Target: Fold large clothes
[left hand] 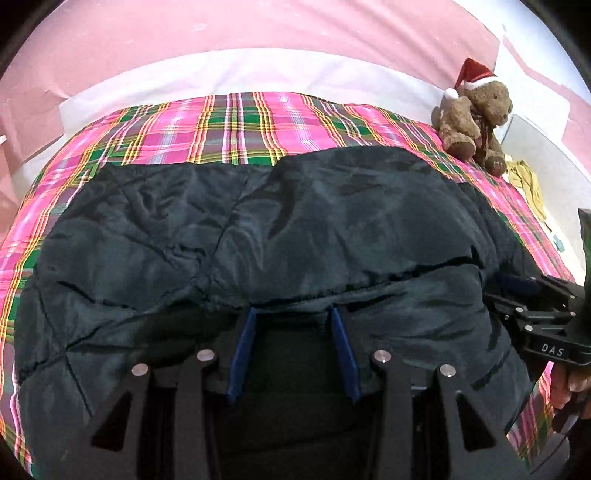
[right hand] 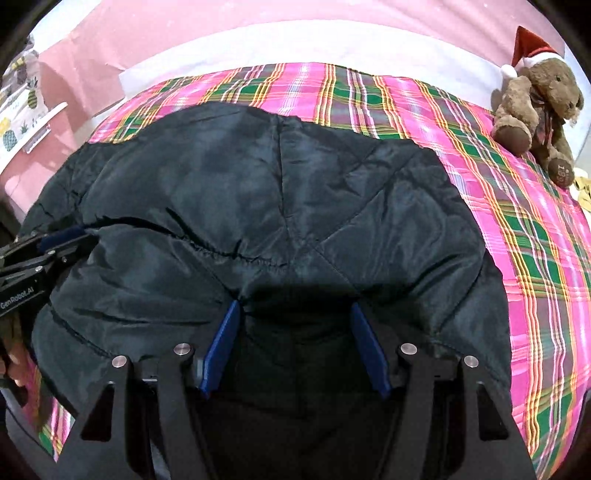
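Observation:
A large dark quilted jacket [left hand: 295, 221] lies spread on a pink and green plaid bed cover [left hand: 221, 125]; it also fills the right wrist view [right hand: 280, 206]. My left gripper [left hand: 293, 314] has its blue fingers apart, tips at the jacket's near folded edge, with dark fabric between them. My right gripper [right hand: 295, 306] is also open, tips at the near edge with fabric in the gap. The right gripper shows at the right of the left wrist view [left hand: 517, 288]; the left gripper shows at the left of the right wrist view [right hand: 62, 236].
A brown teddy bear with a Santa hat [left hand: 476, 114] sits at the bed's far right corner, also in the right wrist view [right hand: 535, 110]. A pink wall [left hand: 258, 26] is behind the bed. A yellow cloth [left hand: 528, 181] lies off the bed's right side.

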The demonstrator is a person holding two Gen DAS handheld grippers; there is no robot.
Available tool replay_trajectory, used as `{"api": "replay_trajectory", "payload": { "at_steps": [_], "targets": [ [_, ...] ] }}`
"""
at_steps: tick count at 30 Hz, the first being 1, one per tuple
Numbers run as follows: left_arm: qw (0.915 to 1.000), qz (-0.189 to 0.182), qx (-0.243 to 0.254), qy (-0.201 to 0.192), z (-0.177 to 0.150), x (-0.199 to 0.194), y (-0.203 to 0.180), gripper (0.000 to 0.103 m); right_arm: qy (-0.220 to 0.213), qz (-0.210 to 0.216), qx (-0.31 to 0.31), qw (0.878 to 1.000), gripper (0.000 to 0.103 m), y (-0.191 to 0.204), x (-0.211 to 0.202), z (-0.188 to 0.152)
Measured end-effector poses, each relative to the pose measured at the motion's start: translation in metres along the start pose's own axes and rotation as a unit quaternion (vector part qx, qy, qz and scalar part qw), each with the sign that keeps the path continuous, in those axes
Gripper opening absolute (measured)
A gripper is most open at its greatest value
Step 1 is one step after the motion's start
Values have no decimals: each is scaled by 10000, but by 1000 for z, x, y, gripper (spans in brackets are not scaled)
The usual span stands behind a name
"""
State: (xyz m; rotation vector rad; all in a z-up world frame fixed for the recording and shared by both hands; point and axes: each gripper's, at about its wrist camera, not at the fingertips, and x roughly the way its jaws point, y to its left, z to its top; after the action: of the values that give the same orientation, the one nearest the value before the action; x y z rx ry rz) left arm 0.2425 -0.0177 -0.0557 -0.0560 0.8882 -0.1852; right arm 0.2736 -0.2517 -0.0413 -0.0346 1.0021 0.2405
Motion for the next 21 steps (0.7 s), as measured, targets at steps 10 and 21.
{"api": "replay_trajectory", "payload": {
  "at_steps": [10,21],
  "targets": [
    [9996,52,80,-284,24,-36,28,46,-791,-62,45,9968,62,0,-47,28],
    [9981,589,-169,-39,30,13,106,44,-226,-337,334,9986,62,-27,26,40]
  ]
}}
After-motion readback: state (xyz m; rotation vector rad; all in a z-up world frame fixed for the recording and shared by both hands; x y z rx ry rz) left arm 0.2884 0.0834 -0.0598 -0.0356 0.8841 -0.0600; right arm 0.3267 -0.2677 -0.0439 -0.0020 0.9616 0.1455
